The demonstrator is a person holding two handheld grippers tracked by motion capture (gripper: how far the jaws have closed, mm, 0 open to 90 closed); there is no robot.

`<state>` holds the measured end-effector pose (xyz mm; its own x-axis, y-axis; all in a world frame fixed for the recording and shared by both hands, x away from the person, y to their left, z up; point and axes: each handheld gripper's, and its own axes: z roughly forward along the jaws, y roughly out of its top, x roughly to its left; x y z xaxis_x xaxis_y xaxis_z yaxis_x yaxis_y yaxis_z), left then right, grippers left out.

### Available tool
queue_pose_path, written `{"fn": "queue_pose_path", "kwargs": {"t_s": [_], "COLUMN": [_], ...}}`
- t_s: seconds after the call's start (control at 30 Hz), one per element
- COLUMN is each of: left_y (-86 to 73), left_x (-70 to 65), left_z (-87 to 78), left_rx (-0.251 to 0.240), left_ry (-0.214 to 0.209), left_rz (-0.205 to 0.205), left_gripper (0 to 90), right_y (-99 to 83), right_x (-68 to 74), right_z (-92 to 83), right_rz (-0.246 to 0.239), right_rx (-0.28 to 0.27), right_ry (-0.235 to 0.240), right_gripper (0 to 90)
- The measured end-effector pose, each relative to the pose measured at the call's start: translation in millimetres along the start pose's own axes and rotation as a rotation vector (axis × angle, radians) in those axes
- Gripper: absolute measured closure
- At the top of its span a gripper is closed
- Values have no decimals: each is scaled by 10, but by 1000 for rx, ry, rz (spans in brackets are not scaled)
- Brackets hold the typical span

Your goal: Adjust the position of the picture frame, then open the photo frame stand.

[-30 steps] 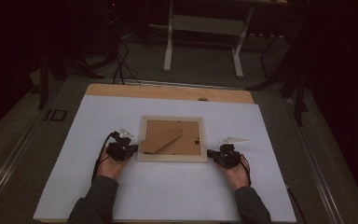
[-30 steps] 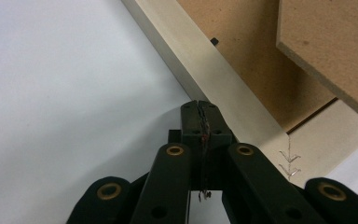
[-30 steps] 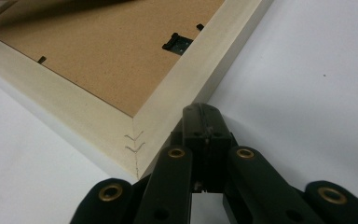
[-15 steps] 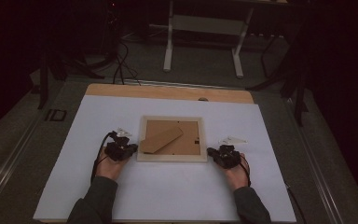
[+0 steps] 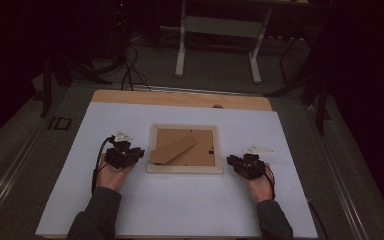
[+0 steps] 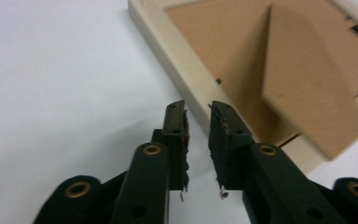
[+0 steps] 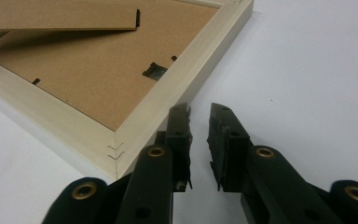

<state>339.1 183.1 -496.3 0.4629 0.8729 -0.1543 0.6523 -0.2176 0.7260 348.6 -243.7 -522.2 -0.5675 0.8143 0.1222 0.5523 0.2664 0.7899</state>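
High view: picture frame between claws.

One picture frame, two hand-held grippers, one table.

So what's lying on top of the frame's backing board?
A brown easel stand lies slantwise on the backing board of the face-down picture frame, its free end lifted. Whatever the frame's front holds is hidden underneath.
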Motion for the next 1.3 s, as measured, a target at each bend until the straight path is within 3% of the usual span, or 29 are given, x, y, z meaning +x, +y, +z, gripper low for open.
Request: {"fn": "queue_pose_path", "kwargs": {"t_s": [0.27, 0.6, 0.93, 0.97, 1.0, 1.13, 1.3], "left_y": [160, 290, 414, 439, 449, 480, 547], "left_x": [-14, -66, -124, -148, -160, -179, -209], "left_z": [-204, -267, -227, -222, -219, -197, -90], "left_rx": [-62, -101, -97, -96, -97, -96, -59], "left_ry": [-47, -78, -124, -142, -144, -172, -203], "left_rz": [1, 10, 17, 39, 44, 46, 44], "left_gripper": [657, 557, 508, 508, 550, 565, 531], "right_y": [9, 15, 21, 21, 19, 23, 21], "right_x": [6, -14, -23, -27, -41, -44, -39], "right_z": [-31, -58, -71, -73, -80, -93, -93], "right_rz": [-7, -6, 1, 2, 7, 10, 11], "right_rx": [-2, -8, -11, -14, -15, -17, -17], "right_ry": [8, 10, 16, 16, 14, 16, 19], "right_gripper": [741, 730, 715, 712, 706, 694, 678]}}
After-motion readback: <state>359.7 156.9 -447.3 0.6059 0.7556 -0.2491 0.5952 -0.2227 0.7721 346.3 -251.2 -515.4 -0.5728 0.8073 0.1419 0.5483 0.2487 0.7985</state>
